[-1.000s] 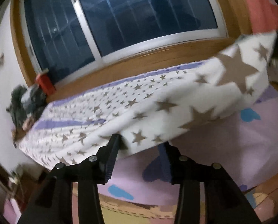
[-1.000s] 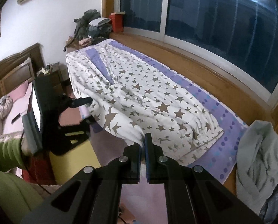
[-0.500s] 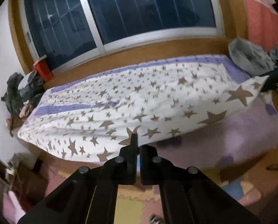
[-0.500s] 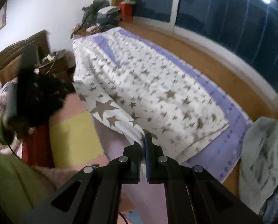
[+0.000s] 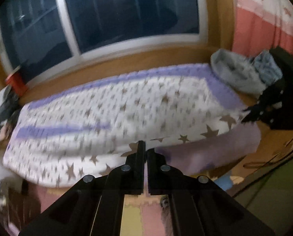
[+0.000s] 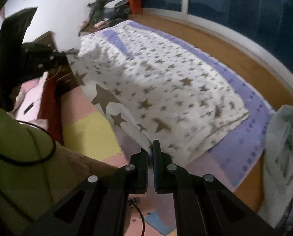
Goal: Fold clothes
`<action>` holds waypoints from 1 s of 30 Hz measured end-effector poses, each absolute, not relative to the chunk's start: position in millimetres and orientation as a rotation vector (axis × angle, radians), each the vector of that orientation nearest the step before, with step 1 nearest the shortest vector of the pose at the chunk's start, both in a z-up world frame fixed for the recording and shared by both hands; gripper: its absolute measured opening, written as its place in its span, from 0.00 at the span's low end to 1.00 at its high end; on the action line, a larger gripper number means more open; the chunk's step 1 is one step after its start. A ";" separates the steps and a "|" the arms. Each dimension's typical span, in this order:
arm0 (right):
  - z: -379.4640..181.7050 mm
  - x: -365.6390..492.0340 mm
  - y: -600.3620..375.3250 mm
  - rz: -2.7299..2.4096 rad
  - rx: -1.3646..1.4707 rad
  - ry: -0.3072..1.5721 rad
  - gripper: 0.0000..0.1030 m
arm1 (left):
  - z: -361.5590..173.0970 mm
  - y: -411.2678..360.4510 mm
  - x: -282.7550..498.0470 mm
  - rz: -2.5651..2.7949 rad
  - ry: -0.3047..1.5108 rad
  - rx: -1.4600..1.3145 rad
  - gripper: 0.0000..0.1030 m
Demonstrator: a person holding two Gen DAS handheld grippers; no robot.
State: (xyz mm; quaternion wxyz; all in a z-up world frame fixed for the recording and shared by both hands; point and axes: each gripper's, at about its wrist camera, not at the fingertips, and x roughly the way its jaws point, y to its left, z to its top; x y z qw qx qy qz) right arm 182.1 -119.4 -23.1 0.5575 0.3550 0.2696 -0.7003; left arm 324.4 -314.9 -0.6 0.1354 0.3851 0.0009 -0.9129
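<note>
A white cloth with brown stars (image 5: 115,118) (image 6: 166,82) lies stretched along the window bench, its near edge lifted. My left gripper (image 5: 146,147) is shut on that near edge at the cloth's left corner. My right gripper (image 6: 150,147) is shut on the same edge at the other corner. From each wrist view the opposite gripper appears as a dark shape holding the far corner: the right one (image 5: 252,116) and the left one (image 6: 57,56). A purple sheet (image 5: 205,153) (image 6: 243,137) lies under the cloth.
A grey garment (image 5: 239,72) (image 6: 284,149) is heaped at the bench's right end. A red box (image 5: 16,81) (image 6: 134,3) and a dark pile of bags (image 6: 105,7) sit at the left end. The window (image 5: 126,11) runs behind. Coloured floor mats (image 6: 87,133) and a green sleeve (image 6: 12,137) lie below.
My left gripper closed from open onto the cloth's near edge. Both grippers have since drawn the edge up and back, spreading the cloth flatter over the bench.
</note>
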 end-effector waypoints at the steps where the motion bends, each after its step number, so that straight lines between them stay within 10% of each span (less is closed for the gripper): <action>1: -19.5 176.1 -121.8 -1.679 0.845 0.614 0.03 | 5.0 -323.9 314.0 -2.681 0.005 1.099 0.01; 18: -60.5 -5.6 -200.7 -1.998 1.198 0.283 0.04 | -66.9 -425.3 84.3 -2.776 -0.035 1.338 0.02; 25: -66.6 -23.4 -200.4 -2.139 1.292 0.295 0.53 | -112.5 -434.5 53.6 -2.724 -0.085 1.478 0.02; 30: -45.9 -11.5 -181.4 -2.241 1.250 0.347 0.54 | -123.0 -440.8 47.0 -2.731 -0.050 1.505 0.03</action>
